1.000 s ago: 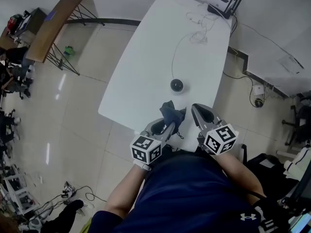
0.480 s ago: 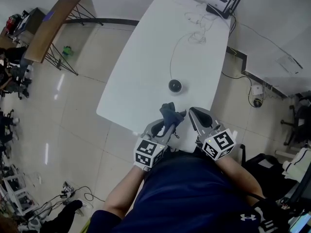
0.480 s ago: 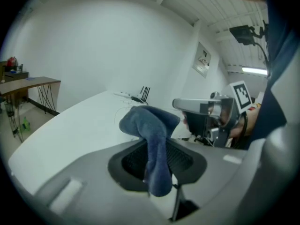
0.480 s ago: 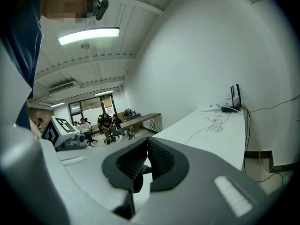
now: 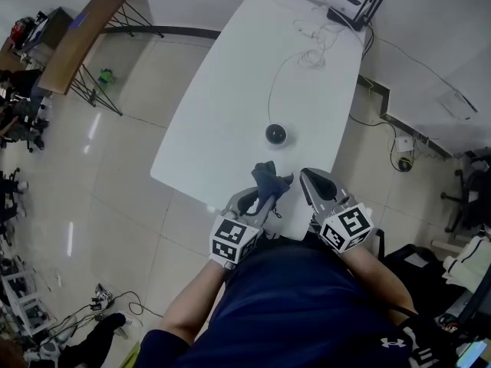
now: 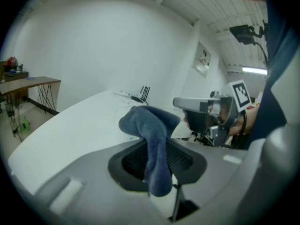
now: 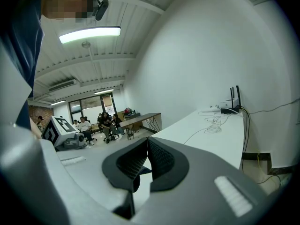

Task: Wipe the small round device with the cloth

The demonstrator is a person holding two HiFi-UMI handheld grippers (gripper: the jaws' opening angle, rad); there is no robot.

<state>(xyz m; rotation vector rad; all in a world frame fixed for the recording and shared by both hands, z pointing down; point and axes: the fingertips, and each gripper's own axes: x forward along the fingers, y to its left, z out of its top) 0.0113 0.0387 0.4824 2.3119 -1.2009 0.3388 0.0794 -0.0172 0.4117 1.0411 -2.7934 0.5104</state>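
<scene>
The small round black device [image 5: 276, 134] sits on the white table [image 5: 230, 106], a thin cable running from it toward the far end. My left gripper [image 5: 263, 195] is shut on a dark blue cloth [image 5: 266, 179] at the table's near edge, short of the device. In the left gripper view the cloth [image 6: 152, 139] hangs pinched between the jaws and bunches above them. My right gripper [image 5: 313, 181] is beside it to the right, shut with nothing in it [image 7: 146, 158]. The device is hidden in both gripper views.
A white router [image 5: 350, 4] with antennas and loose white cables [image 5: 311, 48] lie at the table's far end. A wooden side table [image 5: 80, 41] stands on the tiled floor to the left. Seated people [image 7: 101, 123] are far off in the room.
Both grippers have rolled slightly while staying near the table's edge. The cloth remains pinched in the left gripper.
</scene>
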